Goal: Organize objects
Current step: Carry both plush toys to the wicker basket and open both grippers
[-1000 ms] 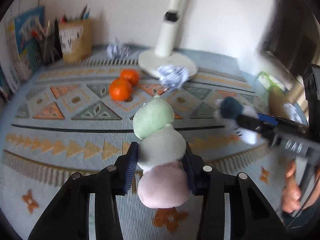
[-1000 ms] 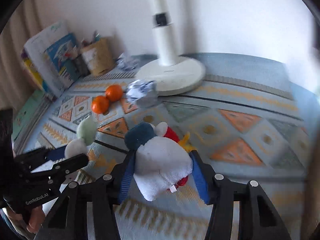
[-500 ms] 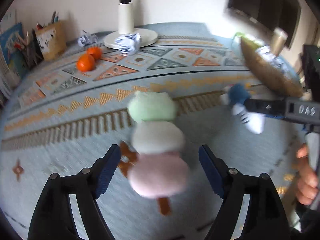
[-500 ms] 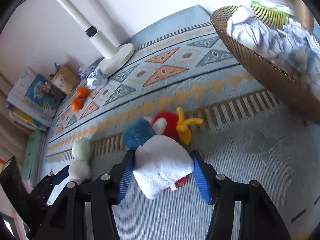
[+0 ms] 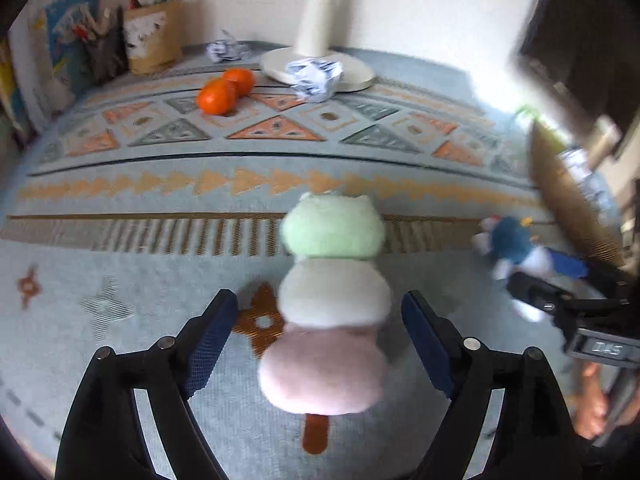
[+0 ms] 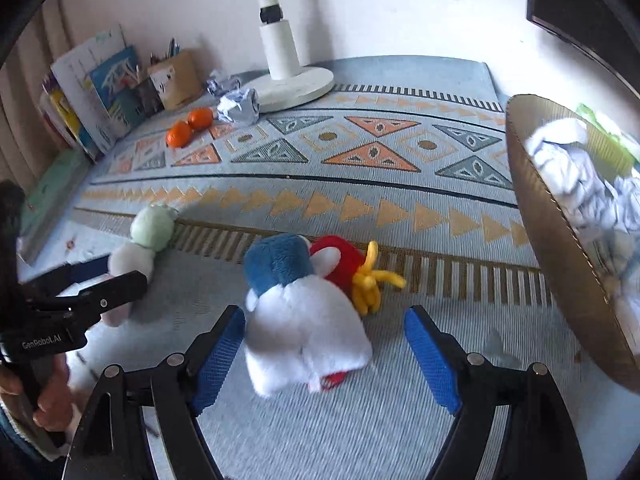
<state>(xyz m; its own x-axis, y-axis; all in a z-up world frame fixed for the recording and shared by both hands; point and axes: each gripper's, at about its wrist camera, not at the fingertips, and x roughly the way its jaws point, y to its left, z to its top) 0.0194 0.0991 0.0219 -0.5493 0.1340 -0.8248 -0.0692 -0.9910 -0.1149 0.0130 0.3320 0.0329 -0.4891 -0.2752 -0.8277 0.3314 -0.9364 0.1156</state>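
A green, white and pink dumpling plush on a stick (image 5: 334, 292) lies on the patterned rug (image 5: 160, 264), between the fingers of my left gripper (image 5: 320, 308). Those jaws are opening and stand wide, clear of the plush on both sides. A blue, white and red plush bird (image 6: 304, 320) lies on the rug between the blue pads of my right gripper (image 6: 326, 320). Its jaws are opening too and do not press on it. Each view shows the other toy off to the side: the bird (image 5: 512, 240) and the dumpling plush (image 6: 150, 232).
A woven basket (image 6: 560, 260) with crumpled paper stands at the right. Far back are two oranges (image 5: 218, 96), paper balls (image 5: 316, 76), a white stand's round base (image 6: 296, 84), a pen box (image 5: 152, 40) and books (image 6: 96, 92). A hand (image 6: 48, 408) holds the left gripper.
Both grippers went from shut on their plush toys to wide apart, and both toys now lie loose on the rug. Both hands moved across the rug toward the basket.
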